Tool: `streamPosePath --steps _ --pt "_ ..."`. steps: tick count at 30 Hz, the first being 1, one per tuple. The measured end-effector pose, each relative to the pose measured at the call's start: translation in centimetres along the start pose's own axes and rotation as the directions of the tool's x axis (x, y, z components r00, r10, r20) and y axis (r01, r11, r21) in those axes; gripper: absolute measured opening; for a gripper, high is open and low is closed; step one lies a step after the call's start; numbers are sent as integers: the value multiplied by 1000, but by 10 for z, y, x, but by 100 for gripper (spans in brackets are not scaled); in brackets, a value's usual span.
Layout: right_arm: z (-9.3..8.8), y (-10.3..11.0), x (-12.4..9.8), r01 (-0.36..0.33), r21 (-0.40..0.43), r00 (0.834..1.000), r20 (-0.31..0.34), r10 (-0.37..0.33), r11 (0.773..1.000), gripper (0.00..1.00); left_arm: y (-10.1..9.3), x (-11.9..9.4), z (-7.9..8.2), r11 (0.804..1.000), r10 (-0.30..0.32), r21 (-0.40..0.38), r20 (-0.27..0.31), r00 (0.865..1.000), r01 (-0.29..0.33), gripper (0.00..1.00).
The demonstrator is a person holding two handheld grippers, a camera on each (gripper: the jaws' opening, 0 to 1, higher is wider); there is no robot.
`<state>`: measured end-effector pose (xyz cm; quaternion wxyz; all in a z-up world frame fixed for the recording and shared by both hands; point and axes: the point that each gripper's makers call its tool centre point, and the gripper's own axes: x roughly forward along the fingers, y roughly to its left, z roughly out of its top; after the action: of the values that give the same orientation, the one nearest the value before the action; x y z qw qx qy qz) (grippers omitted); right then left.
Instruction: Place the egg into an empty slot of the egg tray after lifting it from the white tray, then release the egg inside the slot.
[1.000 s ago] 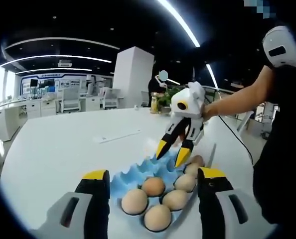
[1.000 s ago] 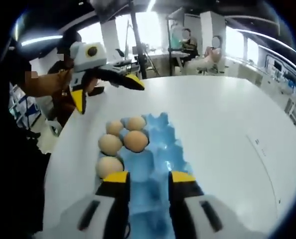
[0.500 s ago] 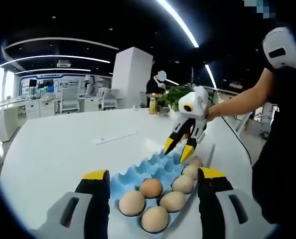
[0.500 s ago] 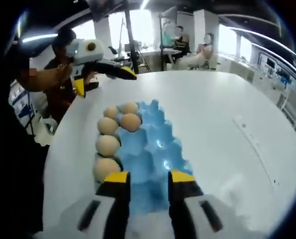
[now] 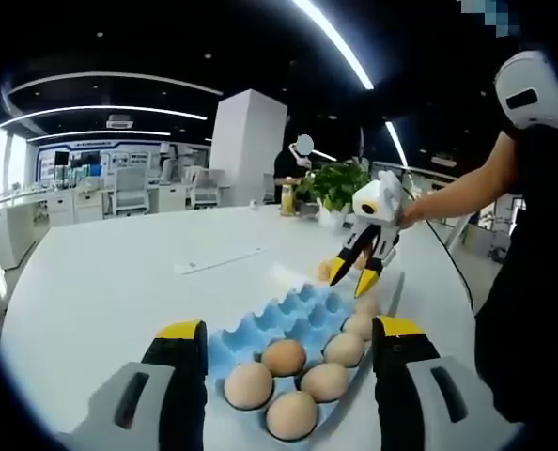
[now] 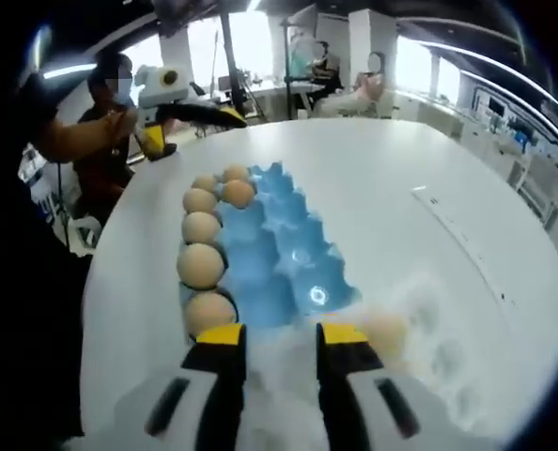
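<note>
In the right gripper view the right gripper point(image 6: 279, 335) has its fingers apart with nothing between them. The blurred pale brown egg point(image 6: 387, 331) to be lifted lies just beside the right-hand finger, outside the gap, on the white dimpled tray point(image 6: 445, 365). The blue moulded egg tray point(image 6: 281, 258) sits ahead of the fingertips on the white desk point(image 6: 401, 169), with a row of brown eggs point(image 6: 201, 266) down its left side and open slots to the right of them.

The egg is likely light, smooth and brittle. A gentle hold across its widest middle would suit, closing only until the shell is seated.

The left gripper point(image 5: 289, 331) hovers with its fingers wide apart over the filled end of the blue tray.

Compared with a second ago, the right gripper has drawn back from over the blue tray, bringing the white tray and its egg up beside the fingers
</note>
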<state>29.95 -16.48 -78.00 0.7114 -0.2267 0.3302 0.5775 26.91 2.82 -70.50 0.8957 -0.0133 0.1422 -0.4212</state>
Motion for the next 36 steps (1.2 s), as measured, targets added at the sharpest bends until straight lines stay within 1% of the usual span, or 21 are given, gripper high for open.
streamPosePath --steps 4,7,20,27,33,36 --pt "-9 -2 -9 16 17 1000 -3 -16 1000 29 0 0 1 1000 0 1 3 1000 0 72" --pt "-19 -6 -17 36 33 999 -17 -35 999 29 0 0 2 1000 -1 3 2 1000 1 72" --pt "-48 -21 -41 101 40 993 -61 -98 994 29 -3 1 3 1000 -5 6 3 1000 5 72" --pt "-60 -28 -52 128 56 990 -72 -123 990 30 -2 2 3 1000 -4 7 2 1000 4 72" --pt "-67 -34 -62 154 52 986 -76 -150 987 31 -2 2 5 1000 -1 9 4 1000 1 72" --pt "-68 -35 -65 163 53 984 -75 -159 985 31 -2 1 5 1000 -2 6 4 1000 2 72"
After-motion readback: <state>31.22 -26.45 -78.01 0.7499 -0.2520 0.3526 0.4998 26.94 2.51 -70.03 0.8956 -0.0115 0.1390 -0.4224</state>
